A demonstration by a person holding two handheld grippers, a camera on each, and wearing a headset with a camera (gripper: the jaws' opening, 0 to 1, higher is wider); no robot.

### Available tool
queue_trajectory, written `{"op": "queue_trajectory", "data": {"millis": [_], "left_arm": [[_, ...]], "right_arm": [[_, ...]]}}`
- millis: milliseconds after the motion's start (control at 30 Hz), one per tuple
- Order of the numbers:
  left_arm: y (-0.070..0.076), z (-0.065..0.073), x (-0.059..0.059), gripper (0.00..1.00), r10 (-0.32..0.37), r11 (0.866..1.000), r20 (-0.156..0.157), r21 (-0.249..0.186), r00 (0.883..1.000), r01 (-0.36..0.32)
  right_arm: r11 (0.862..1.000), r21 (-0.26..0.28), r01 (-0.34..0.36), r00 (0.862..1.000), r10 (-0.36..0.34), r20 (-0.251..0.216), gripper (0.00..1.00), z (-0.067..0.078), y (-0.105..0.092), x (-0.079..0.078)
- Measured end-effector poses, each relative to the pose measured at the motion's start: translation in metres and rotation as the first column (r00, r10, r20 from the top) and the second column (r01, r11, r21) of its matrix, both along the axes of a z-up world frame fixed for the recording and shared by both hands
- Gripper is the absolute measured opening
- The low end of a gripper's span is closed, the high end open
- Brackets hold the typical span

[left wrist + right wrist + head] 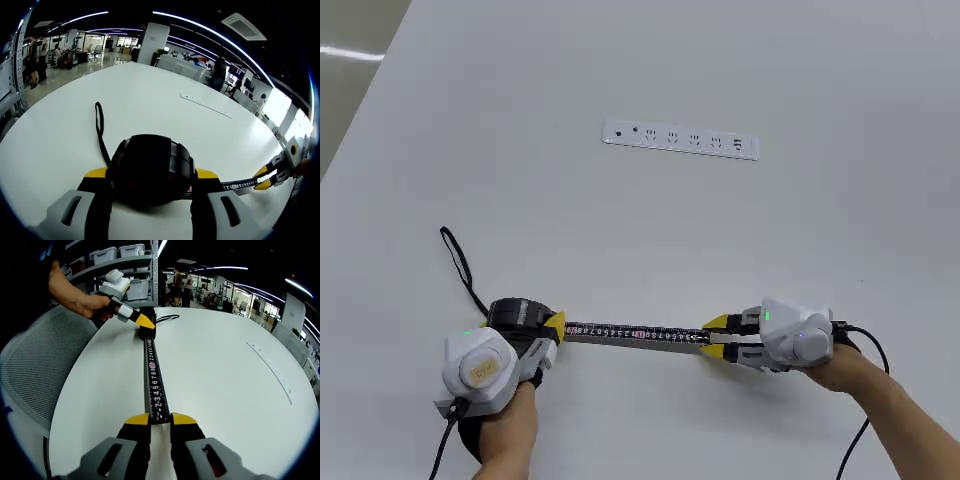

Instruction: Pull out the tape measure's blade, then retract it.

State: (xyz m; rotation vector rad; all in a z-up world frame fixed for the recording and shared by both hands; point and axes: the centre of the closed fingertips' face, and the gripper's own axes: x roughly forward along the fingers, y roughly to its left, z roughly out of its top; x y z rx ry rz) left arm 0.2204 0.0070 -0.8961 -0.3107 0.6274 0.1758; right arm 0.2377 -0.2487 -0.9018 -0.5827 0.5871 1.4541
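On the near part of the white tabletop (pixel 740 230), in the head view, the left tool (pixel 552 336) is clamping the black body of the tape measure (pixel 518 314), its jaws closed against the sides. The right tool (pixel 716 338) is pinching the free end of the blade (pixel 635 333), jaws nearly together. The blade is stretching straight between them, its long axis running left to right across the person's front, parallel to the near edge. A black strap (pixel 460 262) is trailing away from the tape measure toward the far left, and a white power strip (pixel 680 138) is lying well apart, farther back.

In the left gripper view, the tape measure's body is sitting between the two yellow-tipped jaws and touching both, while the blade is leaving its lower right side and running off to the right tool.

In the right gripper view, the blade is running dead ahead from the closed jaws to the tape measure, printed face up, so the body is lying directly along this tool's own line.

By my reading, the pull-out is well under way or about done. Retracting is going to mean guiding the right tool back along that same line toward the body, keeping the blade flat and untwisted.
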Motion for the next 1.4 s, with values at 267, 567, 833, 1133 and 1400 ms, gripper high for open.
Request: {"op": "queue_trajectory", "data": {"millis": [267,567,833,1133,1400], "left_arm": [[0.000,0.001,0.000,0.61,-0.002,1.000,0.001,-0.001,1.000,0.002],[0.000,0.000,0.000,0.61,-0.005,1.000,0.002,-0.003,1.000,0.005],[0.000,-0.001,0.000,0.61,-0.007,1.000,0.001,-0.004,1.000,0.007],[0.000,0.000,0.000,0.61,-0.010,1.000,0.001,-0.005,1.000,0.010],[0.000,0.000,0.000,0.61,-0.007,1.000,0.001,-0.007,1.000,0.007]], "right_arm": [[1.000,0.003,-0.008,1.000,0.008,0.002,0.12,0.001,0.005,0.001],[1.000,0.007,-0.017,1.000,0.016,0.001,0.12,0.002,0.011,0.001],[1.000,0.002,-0.027,1.000,0.027,-0.004,0.12,0.002,0.014,0.000],[1.000,0.000,-0.031,1.000,0.031,-0.006,0.12,0.003,0.016,0.000],[0.999,0.002,-0.033,0.999,0.033,-0.005,0.12,0.004,0.020,0.001]]}}
